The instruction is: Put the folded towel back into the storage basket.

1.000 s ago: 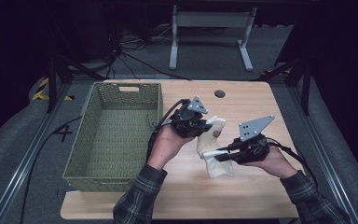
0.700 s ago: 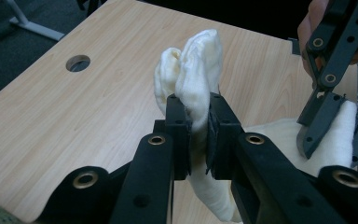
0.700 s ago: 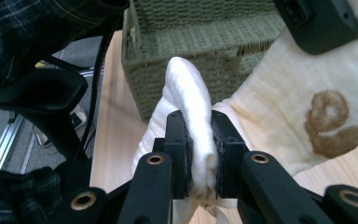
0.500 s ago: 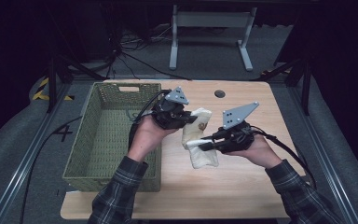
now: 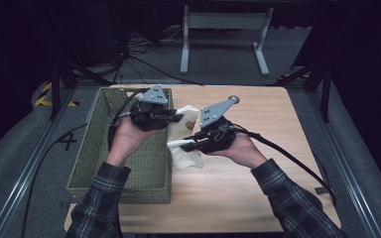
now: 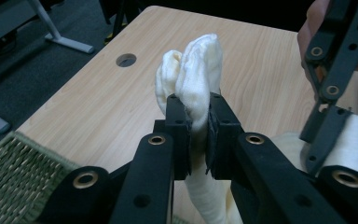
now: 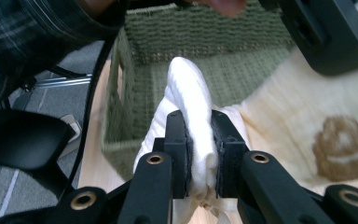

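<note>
The bench (image 5: 258,173) lies bare to the right of and nearer than the right tongs (image 5: 178,144), while its near edge sits well below both hands. The basket (image 5: 110,163) stands just under and left of the left tongs (image 5: 181,115), its right rim close beneath them. The towel (image 5: 184,130) hangs between the tongs, each pair clamped on a bunched corner. By the look of it, lifting is done; lowering it over the rim into the basket remains.

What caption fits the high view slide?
Both grippers, left and right, clamp a cream towel beside the green basket.
</note>
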`<state>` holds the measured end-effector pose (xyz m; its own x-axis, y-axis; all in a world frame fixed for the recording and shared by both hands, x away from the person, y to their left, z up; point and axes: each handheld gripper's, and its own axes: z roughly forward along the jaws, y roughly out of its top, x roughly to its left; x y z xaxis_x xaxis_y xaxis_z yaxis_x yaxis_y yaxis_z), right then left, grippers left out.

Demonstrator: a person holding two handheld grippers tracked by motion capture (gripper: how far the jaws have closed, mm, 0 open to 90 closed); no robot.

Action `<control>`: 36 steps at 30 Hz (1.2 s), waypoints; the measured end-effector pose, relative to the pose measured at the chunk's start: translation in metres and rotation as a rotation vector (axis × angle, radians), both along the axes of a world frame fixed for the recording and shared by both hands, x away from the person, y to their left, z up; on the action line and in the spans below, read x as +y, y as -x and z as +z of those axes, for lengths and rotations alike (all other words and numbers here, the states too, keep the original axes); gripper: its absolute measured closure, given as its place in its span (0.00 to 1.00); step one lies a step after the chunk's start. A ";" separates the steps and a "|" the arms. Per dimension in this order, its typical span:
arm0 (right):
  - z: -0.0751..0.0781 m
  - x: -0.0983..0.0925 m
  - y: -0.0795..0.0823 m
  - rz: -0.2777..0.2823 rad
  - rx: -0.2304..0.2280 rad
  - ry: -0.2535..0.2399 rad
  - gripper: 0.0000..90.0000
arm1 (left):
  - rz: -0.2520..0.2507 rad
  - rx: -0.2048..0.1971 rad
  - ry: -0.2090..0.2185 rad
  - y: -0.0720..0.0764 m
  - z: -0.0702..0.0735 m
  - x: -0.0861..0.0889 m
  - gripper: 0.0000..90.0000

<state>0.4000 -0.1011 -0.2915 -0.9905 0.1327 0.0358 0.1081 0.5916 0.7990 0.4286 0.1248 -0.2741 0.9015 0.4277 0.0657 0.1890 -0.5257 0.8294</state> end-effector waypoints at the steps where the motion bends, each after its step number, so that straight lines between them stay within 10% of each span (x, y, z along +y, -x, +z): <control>1: 0.000 0.006 -0.001 0.008 -0.002 -0.003 0.88 | 0.005 -0.003 0.006 -0.001 -0.001 0.005 0.91; 19: -0.017 0.082 -0.005 0.074 0.033 -0.023 0.88 | 0.070 0.012 0.057 0.005 -0.022 0.057 0.91; 36: -0.057 0.094 0.001 0.083 0.068 0.040 0.88 | 0.069 0.049 0.058 0.012 -0.045 0.059 0.91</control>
